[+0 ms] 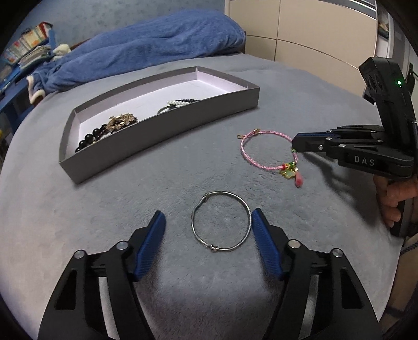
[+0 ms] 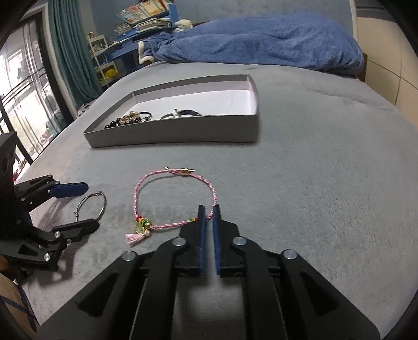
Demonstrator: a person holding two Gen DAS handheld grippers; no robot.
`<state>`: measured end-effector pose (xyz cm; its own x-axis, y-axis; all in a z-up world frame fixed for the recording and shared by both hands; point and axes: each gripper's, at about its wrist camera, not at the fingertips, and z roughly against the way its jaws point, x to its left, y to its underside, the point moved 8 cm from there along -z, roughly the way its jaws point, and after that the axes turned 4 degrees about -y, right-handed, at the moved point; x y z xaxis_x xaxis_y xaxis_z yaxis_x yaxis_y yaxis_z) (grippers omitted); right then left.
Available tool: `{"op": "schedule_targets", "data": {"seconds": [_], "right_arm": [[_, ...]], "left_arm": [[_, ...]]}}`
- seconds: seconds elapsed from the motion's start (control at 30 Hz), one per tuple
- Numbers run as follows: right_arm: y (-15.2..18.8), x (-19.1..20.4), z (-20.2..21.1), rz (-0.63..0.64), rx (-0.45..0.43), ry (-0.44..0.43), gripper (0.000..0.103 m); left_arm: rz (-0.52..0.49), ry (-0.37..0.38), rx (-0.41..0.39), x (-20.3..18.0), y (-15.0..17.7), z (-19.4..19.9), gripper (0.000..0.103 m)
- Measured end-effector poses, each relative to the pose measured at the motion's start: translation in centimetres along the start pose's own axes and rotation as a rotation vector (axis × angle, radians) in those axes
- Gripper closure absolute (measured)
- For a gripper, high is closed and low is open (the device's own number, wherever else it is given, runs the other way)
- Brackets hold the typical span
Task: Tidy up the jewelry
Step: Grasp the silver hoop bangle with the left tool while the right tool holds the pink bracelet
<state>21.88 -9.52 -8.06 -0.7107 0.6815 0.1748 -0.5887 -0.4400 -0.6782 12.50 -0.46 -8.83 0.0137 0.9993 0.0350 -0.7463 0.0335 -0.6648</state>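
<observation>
A silver bangle (image 1: 222,192) lies flat on the grey bed cover, between the blue pads of my open left gripper (image 1: 208,211); the right pad touches its rim and the left pad stands apart. From the right wrist view the same bangle (image 2: 104,206) sits inside the left gripper (image 2: 91,205). A pink cord bracelet (image 2: 143,225) with a tassel and charms lies further right. My right gripper (image 2: 209,207) has a narrow gap between its pads, and the cord runs through that gap at the tips without being pinched. In the left wrist view the right gripper (image 1: 294,145) reaches the pink bracelet (image 1: 286,174).
A shallow grey box (image 1: 156,141) (image 2: 172,136) holding several bracelets and bead strings lies beyond both pieces. A blue blanket (image 1: 146,44) is heaped at the far end of the bed. Shelves with books (image 2: 146,15) and a window (image 2: 23,91) stand to the left. A hand (image 1: 392,198) holds the right gripper.
</observation>
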Motion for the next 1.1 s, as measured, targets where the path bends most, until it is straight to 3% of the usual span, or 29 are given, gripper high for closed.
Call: {"op": "schedule_targets", "data": {"seconds": [0.13,0.23,0.3,0.33,0.47,0.57,1.1], "right_arm": [[-0.7,0.5,-0.8,0.008,0.017,-0.019,0.080],[-0.9,0.9,-1.7,0.023,0.041,-0.008,0.079],[-0.7,1.1,-2.0,0.035,0.051,0.001,0.079],[-0.7,1.1,-2.0,0.039,0.051,0.003,0.079],[-0.3,1.6,-1.9,0.058,0.044,-0.012,0.094],[-0.2,2.0,-1.8,0.075,0.038,-0.015,0.099],[-0.2,2.4,-0.5,0.064,-0.011,-0.059,0.100]], "left_arm": [[-0.004,0.004,-0.003,-0.2,0.1,0.1,0.040],[-0.002,0.007,-0.005,-0.1,0.1,0.1,0.044],[0.001,0.009,-0.008,-0.1,0.0,0.1,0.055],[0.003,0.015,-0.012,-0.1,0.0,0.2,0.055],[0.009,0.025,-0.022,-0.1,-0.1,0.4,0.056],[0.011,0.026,-0.031,-0.1,-0.2,0.6,0.056],[0.033,0.027,-0.052,0.3,-0.4,1.0,0.056]]}}
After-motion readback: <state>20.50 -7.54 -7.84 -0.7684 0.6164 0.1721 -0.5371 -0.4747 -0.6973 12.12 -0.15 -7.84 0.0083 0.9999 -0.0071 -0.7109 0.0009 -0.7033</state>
